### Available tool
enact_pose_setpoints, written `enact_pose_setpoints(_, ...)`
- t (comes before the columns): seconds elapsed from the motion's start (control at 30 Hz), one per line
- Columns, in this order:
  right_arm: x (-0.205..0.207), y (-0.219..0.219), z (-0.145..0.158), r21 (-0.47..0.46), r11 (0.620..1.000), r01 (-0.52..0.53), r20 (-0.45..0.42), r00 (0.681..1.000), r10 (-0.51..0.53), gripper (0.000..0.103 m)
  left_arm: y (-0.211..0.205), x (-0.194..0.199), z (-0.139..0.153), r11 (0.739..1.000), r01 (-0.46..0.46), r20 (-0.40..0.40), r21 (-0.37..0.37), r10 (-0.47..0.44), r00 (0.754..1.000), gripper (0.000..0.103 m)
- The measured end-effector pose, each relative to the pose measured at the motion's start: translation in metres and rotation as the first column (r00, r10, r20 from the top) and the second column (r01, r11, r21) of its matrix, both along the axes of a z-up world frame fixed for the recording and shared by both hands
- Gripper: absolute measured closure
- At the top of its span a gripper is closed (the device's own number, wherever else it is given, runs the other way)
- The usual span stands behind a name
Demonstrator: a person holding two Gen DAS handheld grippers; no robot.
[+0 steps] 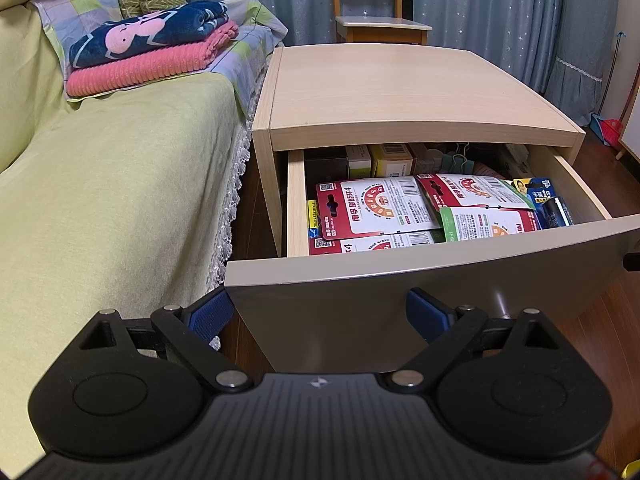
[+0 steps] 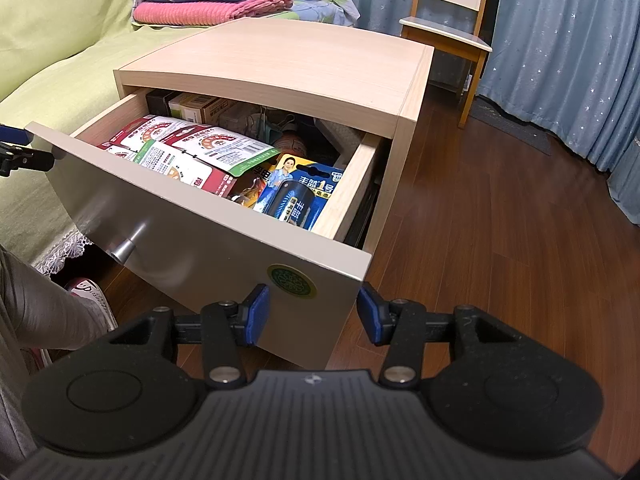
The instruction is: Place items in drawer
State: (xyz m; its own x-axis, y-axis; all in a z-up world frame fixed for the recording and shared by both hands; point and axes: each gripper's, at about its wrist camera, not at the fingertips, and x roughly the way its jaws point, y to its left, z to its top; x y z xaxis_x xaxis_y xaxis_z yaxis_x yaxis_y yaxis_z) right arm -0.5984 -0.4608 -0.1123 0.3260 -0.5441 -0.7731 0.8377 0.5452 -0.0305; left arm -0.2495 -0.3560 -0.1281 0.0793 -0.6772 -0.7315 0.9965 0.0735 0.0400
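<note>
Bedroom, wood floor. One nightstand, drawer open, holding perhaps four red card packs and one battery pack. Left gripper and right gripper: fingers spread, empty, before the drawer front.

Pale wood-grain nightstand, matt top; drawer's smooth grey front faintly glossy.
Inside lie glossy printed card packets; the dark wooden floor shines.

drawer back: hidden under the nightstand top
battery pack: lower end covered by the drawer front
chair: cut off by the top edge
</note>
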Motion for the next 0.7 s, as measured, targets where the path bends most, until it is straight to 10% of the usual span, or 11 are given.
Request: enact_pose_setpoints(0.7, 0.0007, -0.0024, -0.0014, -0.008, 1.000, 0.005, 0.001, 1.000, -0.005, 0.059, -0.0039, -0.0003, 0.0001, 1.000, -0.005, 0.002, -0.001, 0.005, 1.000, 0.009)
